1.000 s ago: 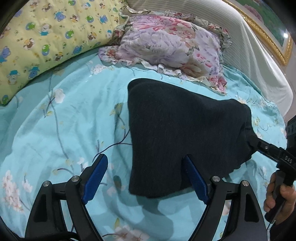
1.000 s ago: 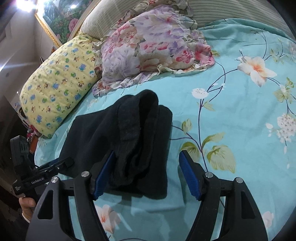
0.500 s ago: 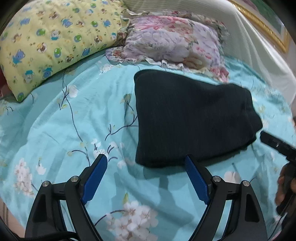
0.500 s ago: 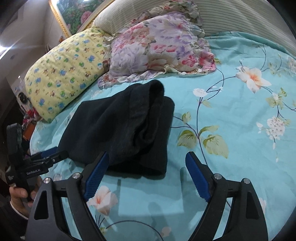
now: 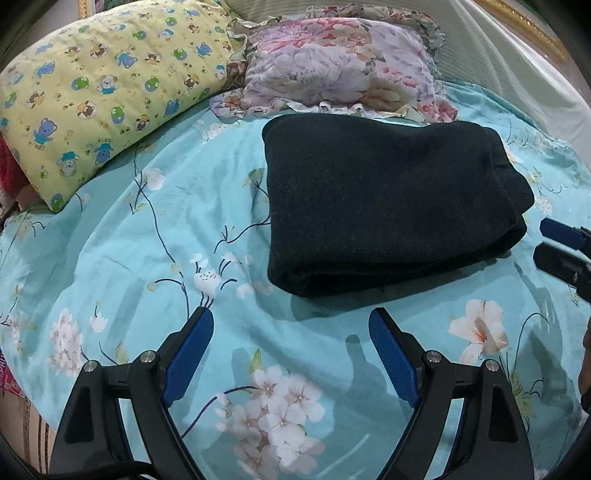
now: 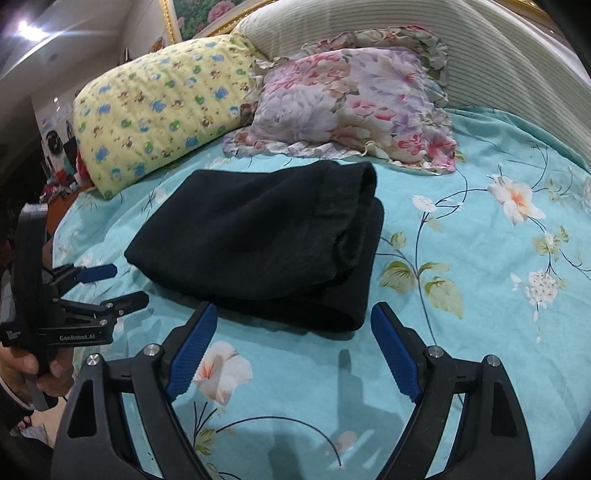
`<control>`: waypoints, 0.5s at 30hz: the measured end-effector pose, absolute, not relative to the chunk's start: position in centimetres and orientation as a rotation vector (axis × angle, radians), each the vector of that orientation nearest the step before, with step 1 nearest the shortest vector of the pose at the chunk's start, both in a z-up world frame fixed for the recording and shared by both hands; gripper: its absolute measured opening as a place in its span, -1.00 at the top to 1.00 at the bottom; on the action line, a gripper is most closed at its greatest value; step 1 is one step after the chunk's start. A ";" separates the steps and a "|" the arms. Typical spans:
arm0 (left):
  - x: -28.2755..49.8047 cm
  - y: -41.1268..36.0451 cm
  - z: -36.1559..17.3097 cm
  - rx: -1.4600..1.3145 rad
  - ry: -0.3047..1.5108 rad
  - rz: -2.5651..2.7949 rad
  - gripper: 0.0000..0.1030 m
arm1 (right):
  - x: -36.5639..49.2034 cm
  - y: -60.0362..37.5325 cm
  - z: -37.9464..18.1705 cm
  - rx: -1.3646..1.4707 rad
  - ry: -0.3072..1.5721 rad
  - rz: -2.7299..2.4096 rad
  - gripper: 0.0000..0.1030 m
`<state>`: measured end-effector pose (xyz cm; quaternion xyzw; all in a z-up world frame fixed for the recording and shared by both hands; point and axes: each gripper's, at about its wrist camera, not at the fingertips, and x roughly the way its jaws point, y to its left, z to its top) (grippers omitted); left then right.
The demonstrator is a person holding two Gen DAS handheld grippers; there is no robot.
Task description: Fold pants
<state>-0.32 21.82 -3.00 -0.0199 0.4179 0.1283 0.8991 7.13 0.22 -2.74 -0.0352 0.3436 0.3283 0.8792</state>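
Note:
The black pants [image 5: 384, 199] lie folded into a compact stack on the turquoise floral bedsheet [image 5: 147, 258]; they also show in the right wrist view [image 6: 266, 243]. My left gripper [image 5: 291, 325] is open and empty, hovering just short of the stack's near edge; it also shows in the right wrist view [image 6: 114, 282]. My right gripper [image 6: 293, 321] is open and empty, close to the stack's right end; its fingers [image 5: 561, 236] show at the right edge of the left wrist view. Neither gripper touches the pants.
A yellow cartoon-print pillow [image 5: 96, 96] and a floral ruffled pillow [image 5: 343, 70] lie behind the pants. A striped padded headboard [image 6: 369, 26] runs along the back. The bed's edge [image 5: 22, 410] falls away at the lower left.
Both grippers have let go of the pants and pulled back toward me. The lifted fold has dropped flat, and the pants now lie as a settled stack.

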 end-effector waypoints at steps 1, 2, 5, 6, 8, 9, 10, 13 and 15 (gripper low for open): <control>-0.4 21.8 -3.0 -0.047 0.861 0.262 -0.68 | 7.0 0.4 -2.9 -0.079 0.717 0.686 -0.66; -0.5 21.9 -3.1 -0.051 0.859 0.260 -0.68 | 6.8 0.5 -3.0 -0.084 0.720 0.690 -0.66; -0.7 21.9 -3.1 -0.060 0.843 0.256 -0.68 | 6.3 0.9 -3.6 -0.102 0.727 0.697 -0.66; -0.7 21.8 -3.1 -0.063 0.837 0.253 -0.68 | 6.2 1.0 -3.8 -0.109 0.727 0.696 -0.66; -0.7 21.7 -3.2 -0.065 0.830 0.243 -0.69 | 6.1 1.2 -4.0 -0.117 0.726 0.700 -0.66; -0.7 21.6 -3.2 -0.064 0.829 0.241 -0.69 | 6.0 1.3 -4.1 -0.122 0.726 0.700 -0.66; -0.7 21.5 -3.3 -0.063 0.827 0.240 -0.69 | 6.0 1.4 -4.2 -0.126 0.726 0.697 -0.66; -0.4 21.4 -3.5 -0.055 0.828 0.236 -0.69 | 6.1 1.7 -4.4 -0.131 0.731 0.692 -0.66; -0.3 21.4 -3.7 -0.056 0.831 0.228 -0.69 | 6.1 1.8 -4.6 -0.132 0.733 0.692 -0.66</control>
